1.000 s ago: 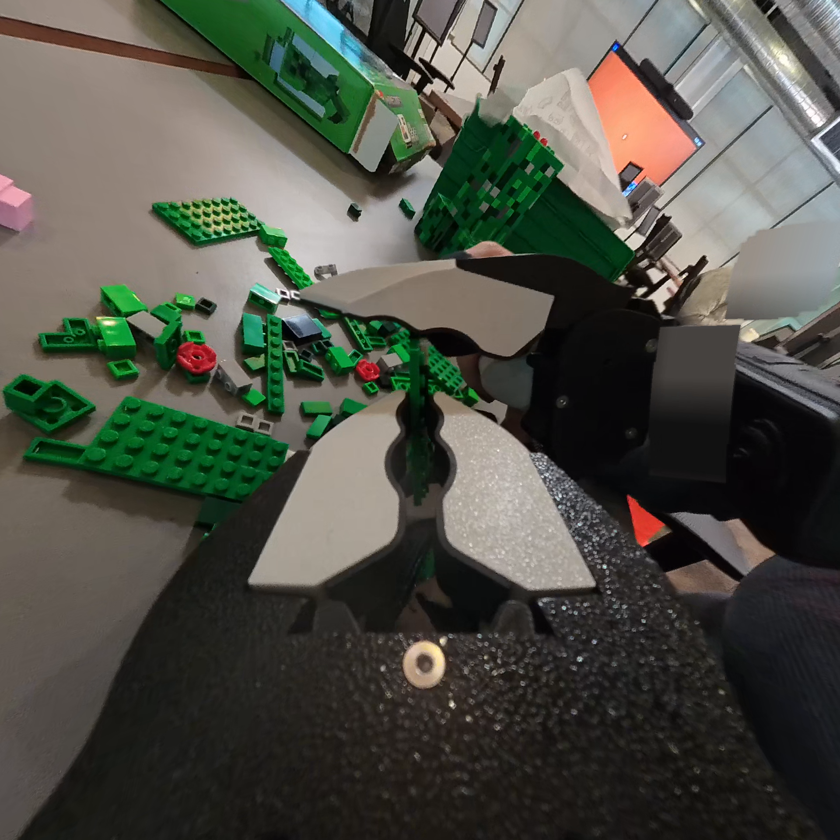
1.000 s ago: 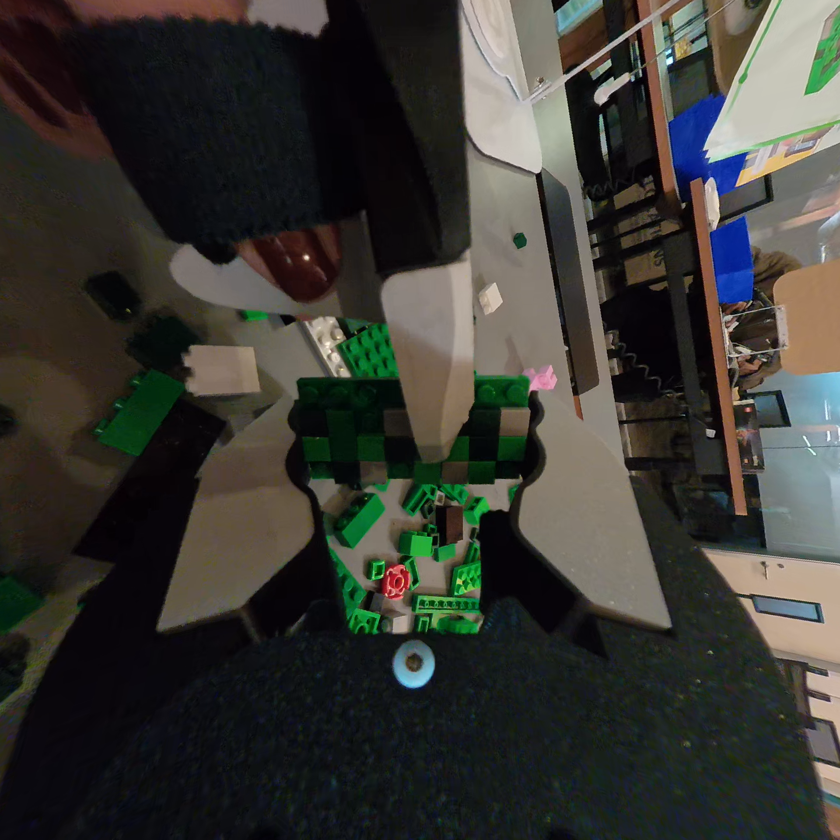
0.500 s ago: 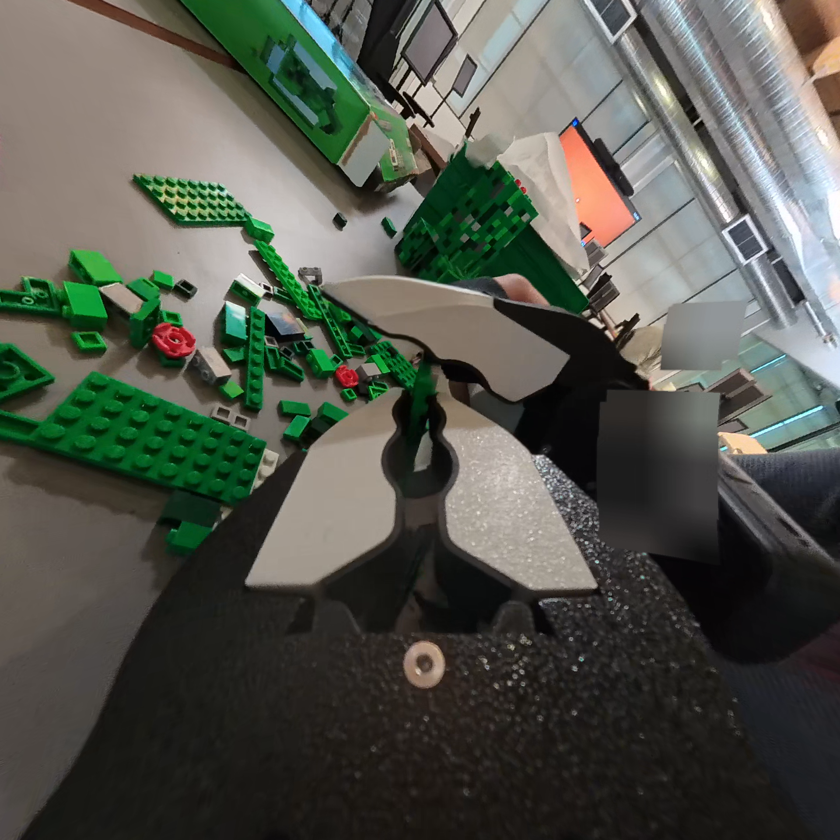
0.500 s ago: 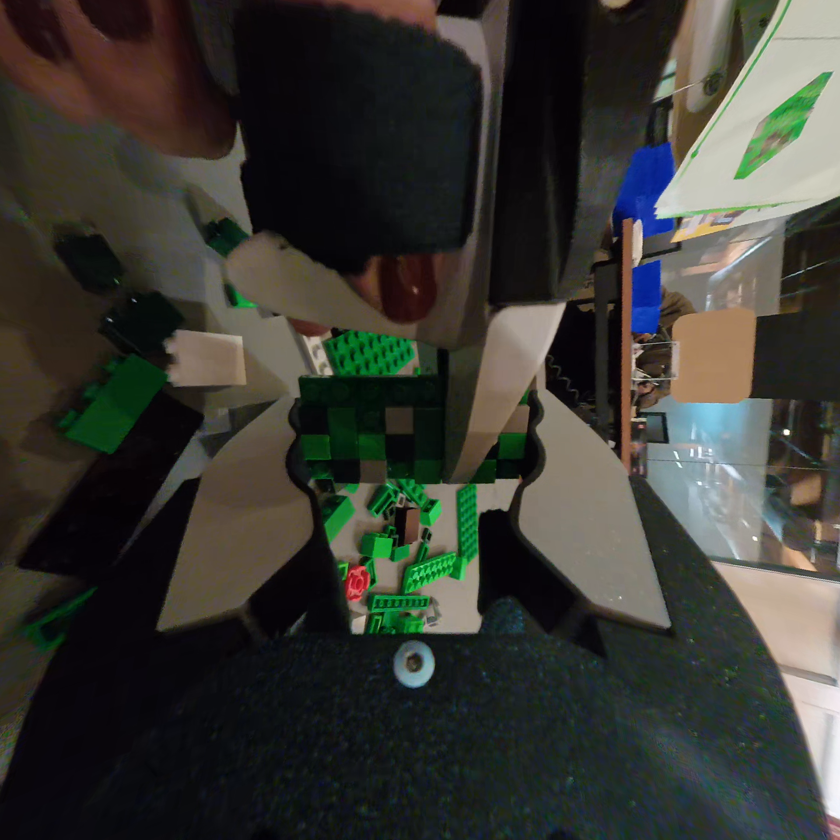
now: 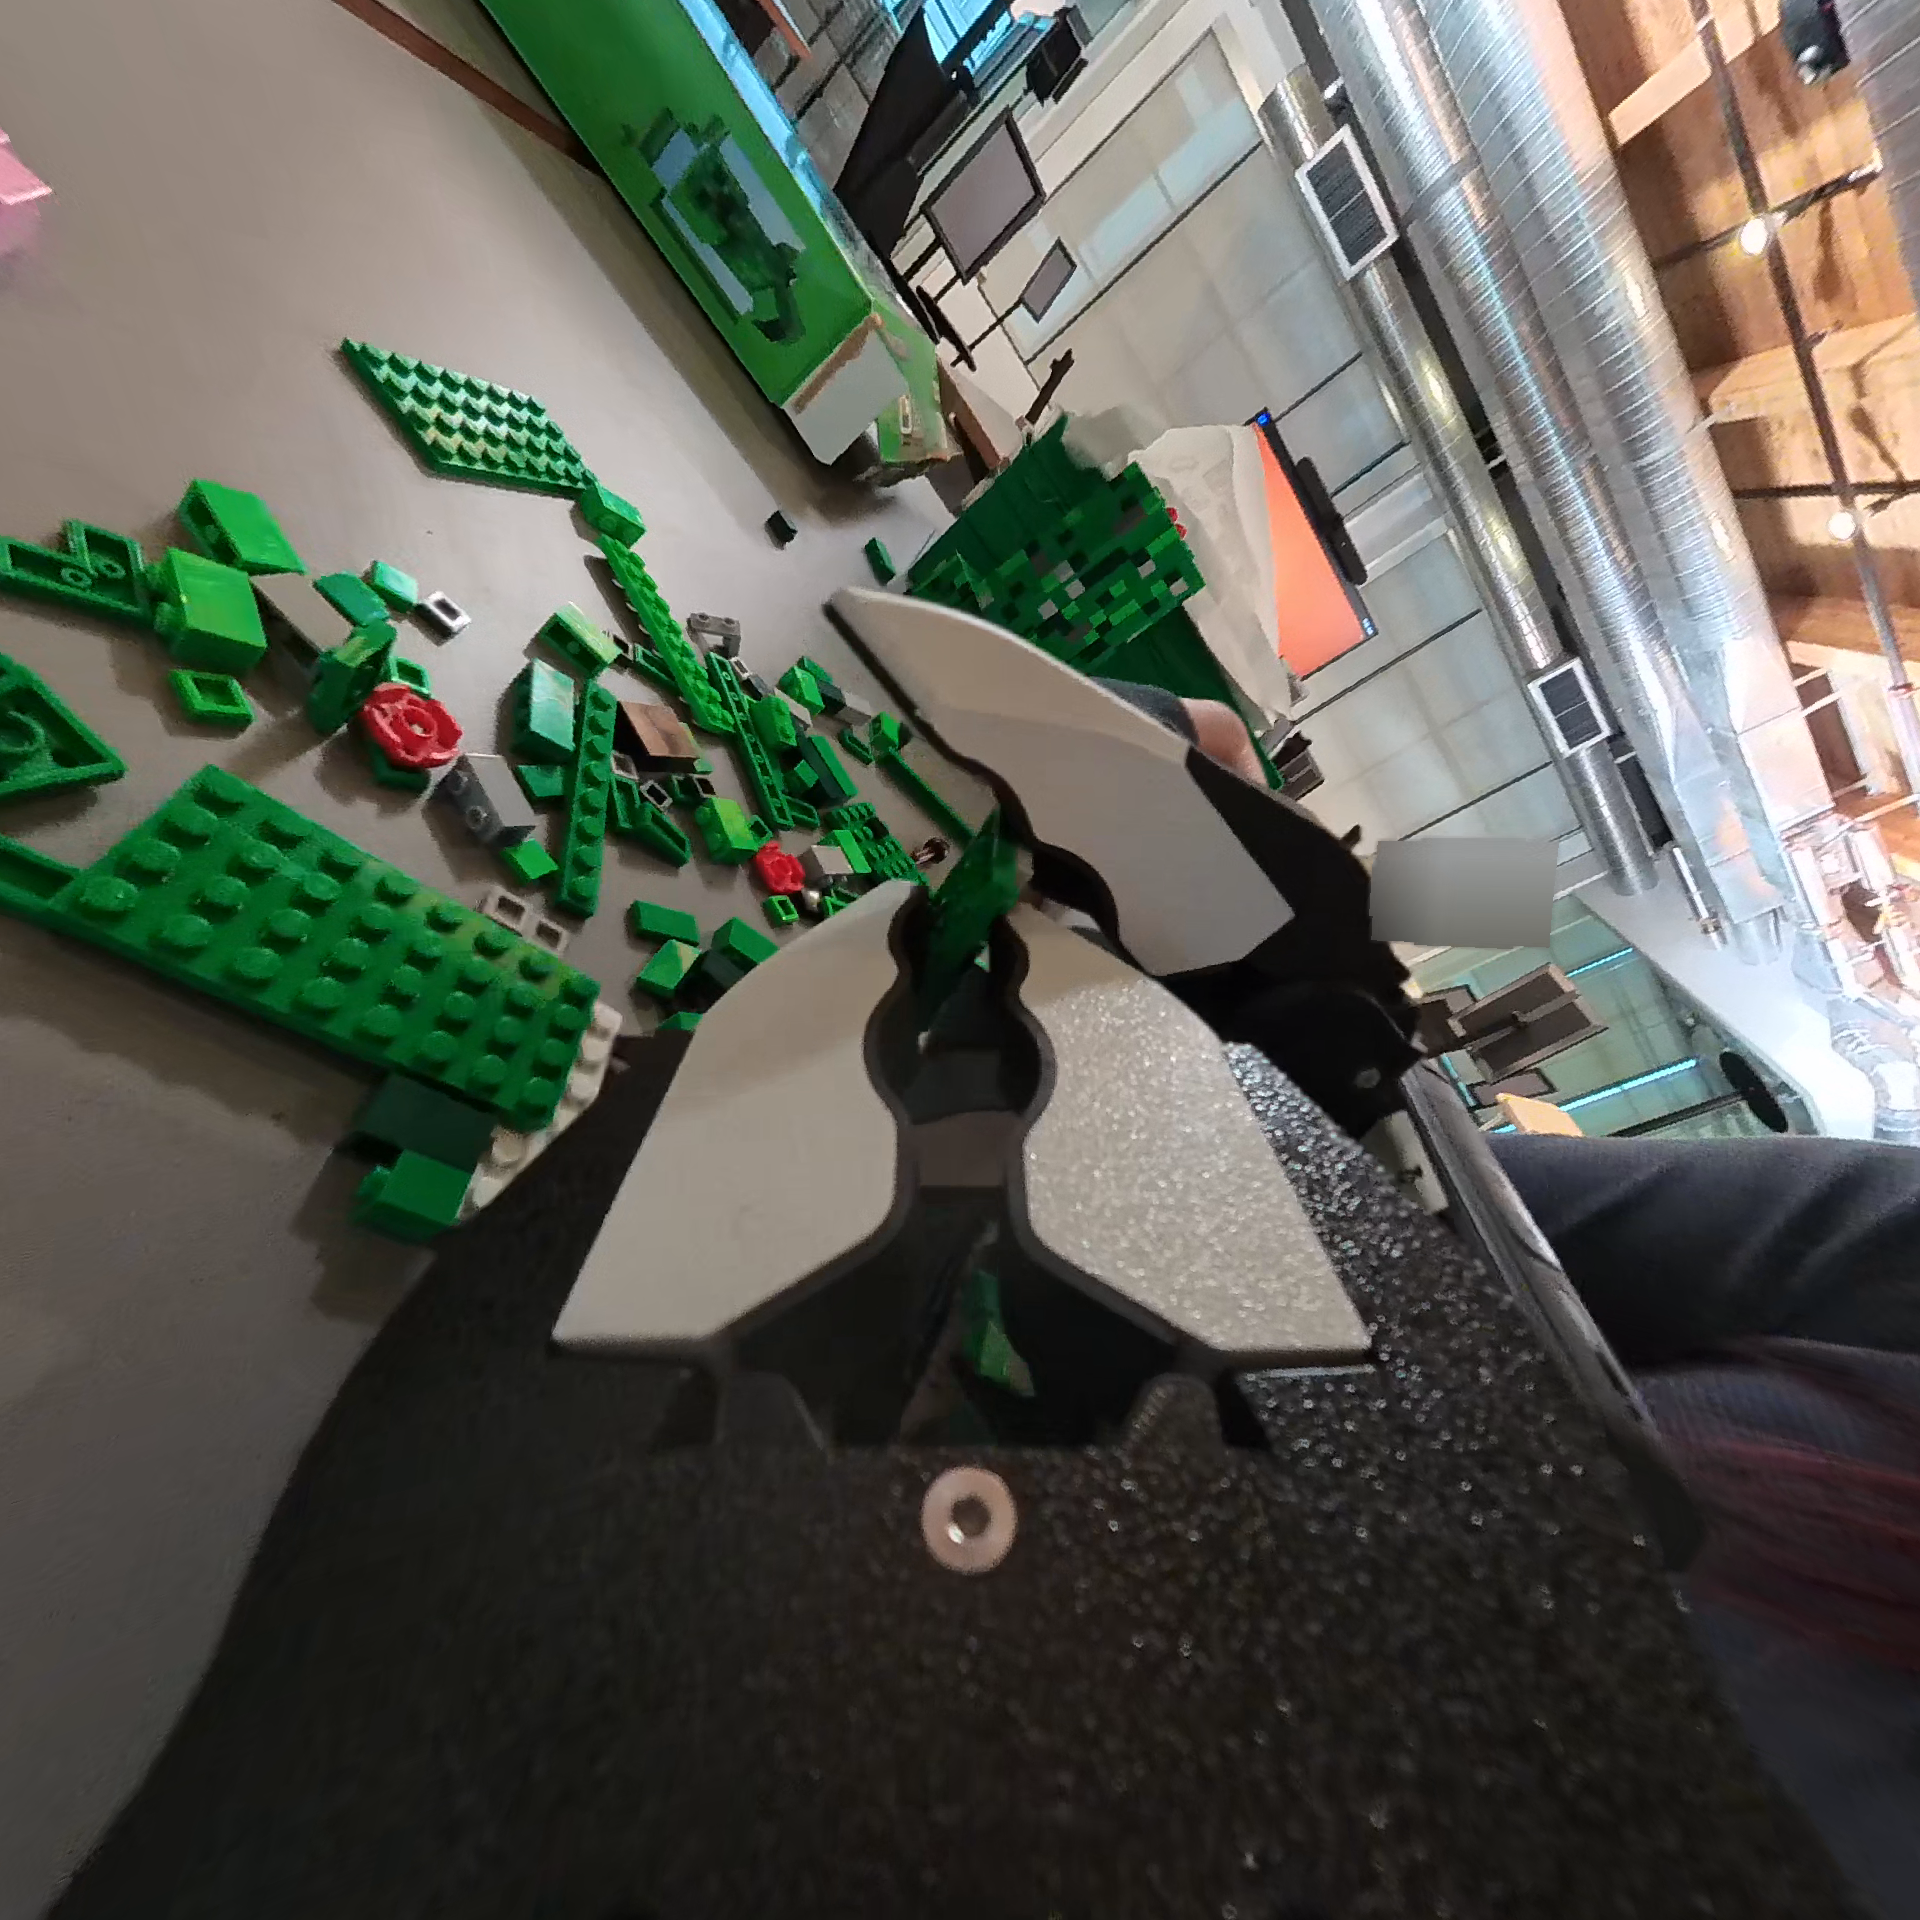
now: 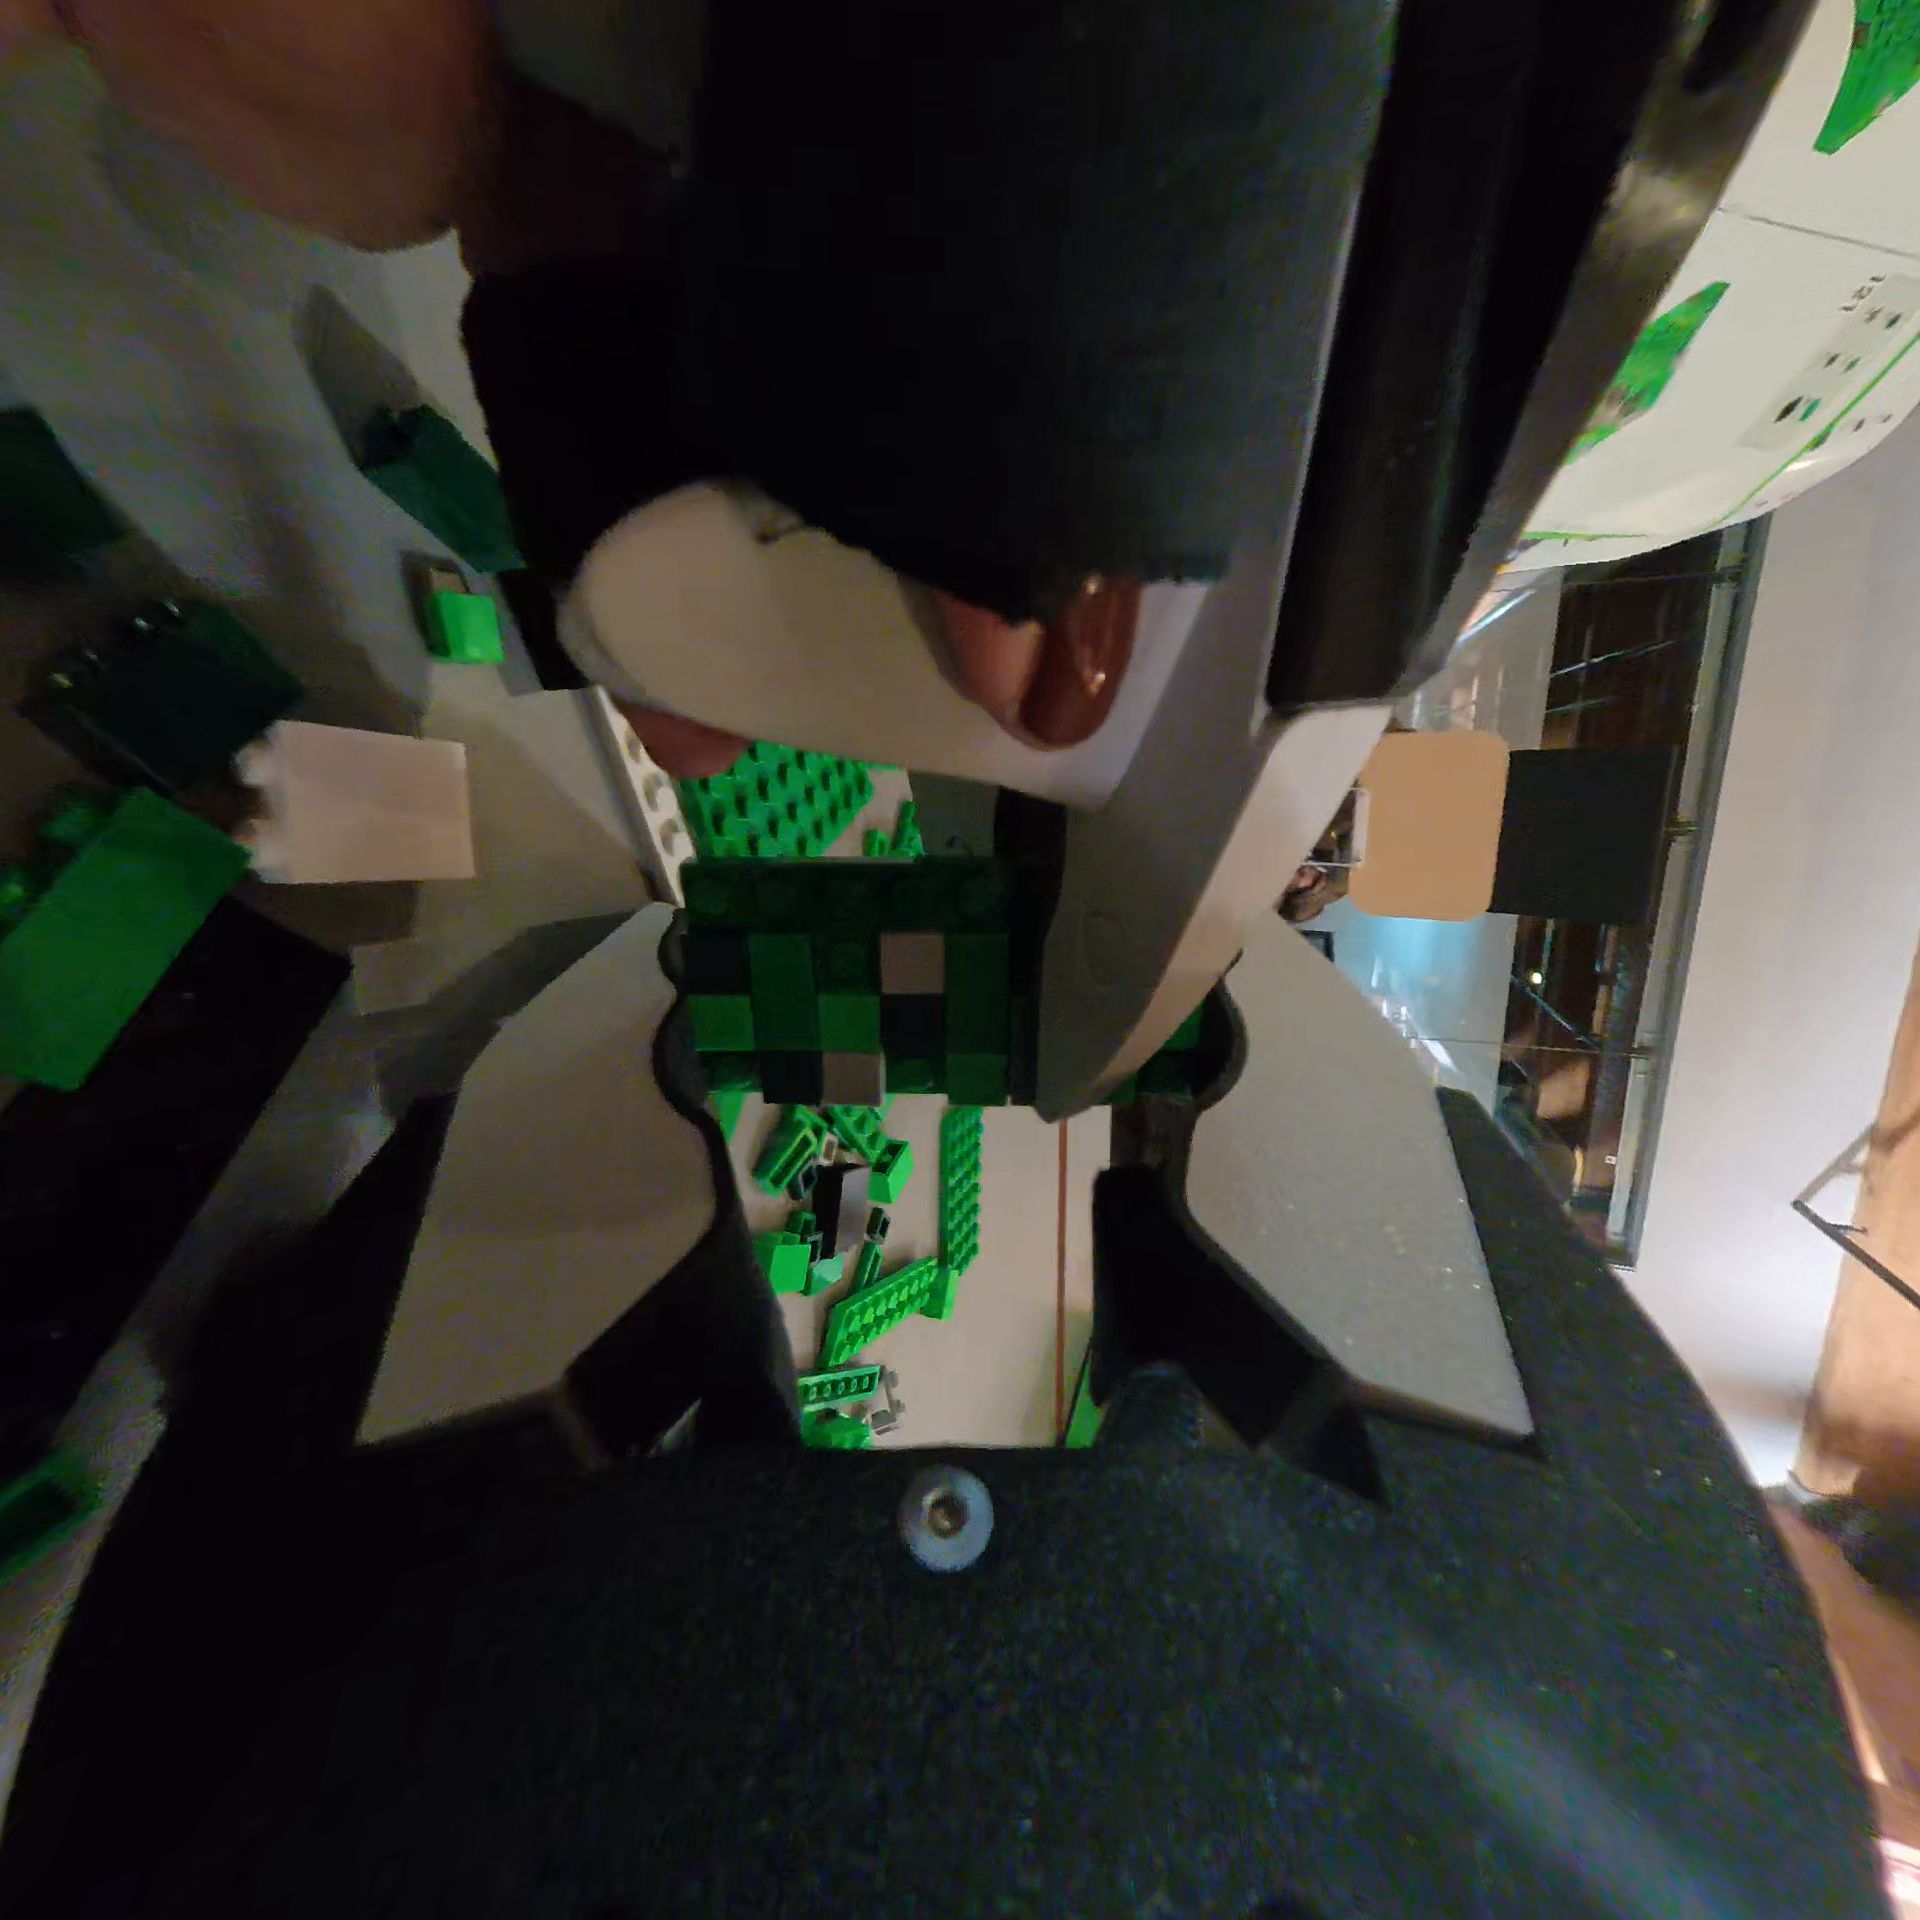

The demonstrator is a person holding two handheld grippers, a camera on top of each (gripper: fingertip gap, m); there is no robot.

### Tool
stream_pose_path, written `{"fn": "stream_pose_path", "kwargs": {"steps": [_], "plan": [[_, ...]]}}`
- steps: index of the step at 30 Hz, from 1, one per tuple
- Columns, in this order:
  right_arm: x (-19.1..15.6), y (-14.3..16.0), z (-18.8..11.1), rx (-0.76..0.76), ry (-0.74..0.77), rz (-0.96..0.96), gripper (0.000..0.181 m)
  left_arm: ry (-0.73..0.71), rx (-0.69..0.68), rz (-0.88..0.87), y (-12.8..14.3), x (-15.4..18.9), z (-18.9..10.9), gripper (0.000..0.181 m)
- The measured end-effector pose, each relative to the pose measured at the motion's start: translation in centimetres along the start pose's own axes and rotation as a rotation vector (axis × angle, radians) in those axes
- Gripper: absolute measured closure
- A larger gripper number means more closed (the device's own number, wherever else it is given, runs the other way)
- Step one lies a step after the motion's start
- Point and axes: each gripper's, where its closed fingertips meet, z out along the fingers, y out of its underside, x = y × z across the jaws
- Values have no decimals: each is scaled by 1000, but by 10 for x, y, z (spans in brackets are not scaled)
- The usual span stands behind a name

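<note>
Gripping a flat built panel of green, dark green, black and grey toy-brick tiles (image 6: 852, 987), both tools share the one piece above the table; in the right wrist view it shows face-on as a chequered slab spanning the gap between that tool's two grey fingers, while in the left wrist view the same panel (image 5: 971, 914) shows edge-on as a thin green sliver. The left gripper (image 5: 961, 940) has its jaws drawn nearly together, pinching the panel across its thickness; the right gripper (image 6: 951, 997) has its jaws set wider, one against each side edge of the panel, though whether they press firmly or merely rest there is hard to tell from this close, dim view. A finger of the left gripper (image 6: 1132, 935) crosses the panel's right part in the right wrist view, with the person's hand (image 6: 1039, 665) just behind it. To handle this well, I judge that the two grips should stay square to each other and any push should run along the panel's plane, since a stacked tile panel is likely to split along its seams if twisted. Below lies a grey table (image 5: 187, 260) strewn with loose green plates and bricks (image 5: 623, 748), a large studded green baseplate (image 5: 312, 935) and a small red flower piece (image 5: 410, 722); farther off stand a tall green brick-built block (image 5: 1070, 566) and a green cardboard box (image 5: 727, 218).
</note>
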Motion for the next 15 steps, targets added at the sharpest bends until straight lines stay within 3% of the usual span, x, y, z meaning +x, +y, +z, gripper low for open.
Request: {"fn": "stream_pose_path", "kwargs": {"steps": [5,11,15], "plan": [[0,1,0,7,0,10,90,22,23,-24,-2,0,0,168],[-7,-7,-5,85,-98,136,90,-115,-108,332,7,-2,0,173],[-9,-8,-8,115,-143,191,90,-152,-169,421,15,-5,4,174]]}}
